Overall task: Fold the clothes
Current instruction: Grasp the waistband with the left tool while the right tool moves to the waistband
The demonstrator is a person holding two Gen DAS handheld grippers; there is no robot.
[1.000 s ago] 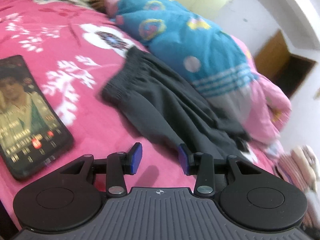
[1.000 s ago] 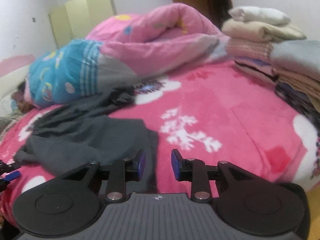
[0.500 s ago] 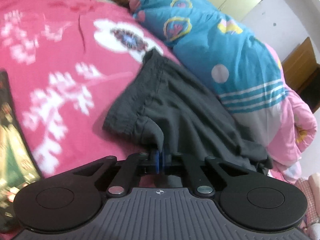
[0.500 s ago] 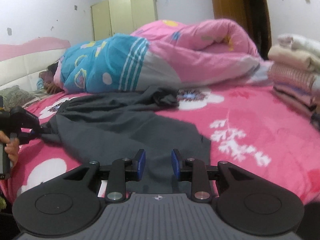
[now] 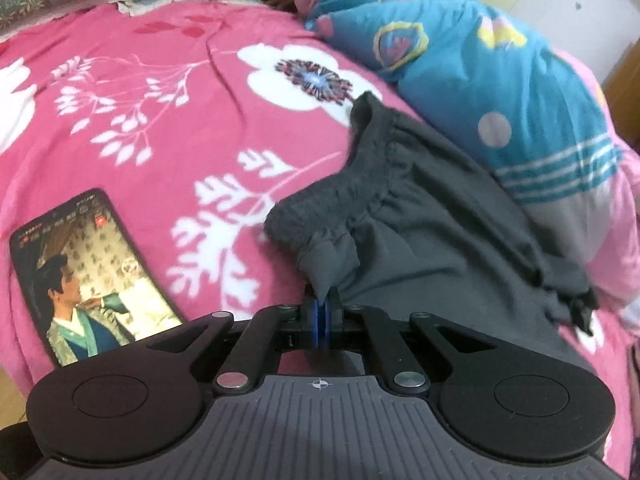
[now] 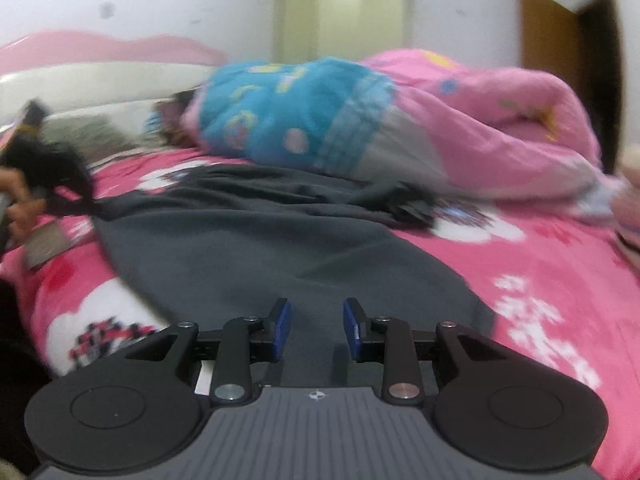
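Trousers (image 5: 432, 240): you are seeing them stretching ahead and rightward from your left claw (image 5: 322, 312).
Left claw: pinching their waistband corner.
Right claw (image 6: 316, 330): gaping wide over their near edge.

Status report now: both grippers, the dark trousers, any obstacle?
Left gripper shut on dark trousers at waistband. Right gripper open above trouser leg. Phone lies beside, apart.
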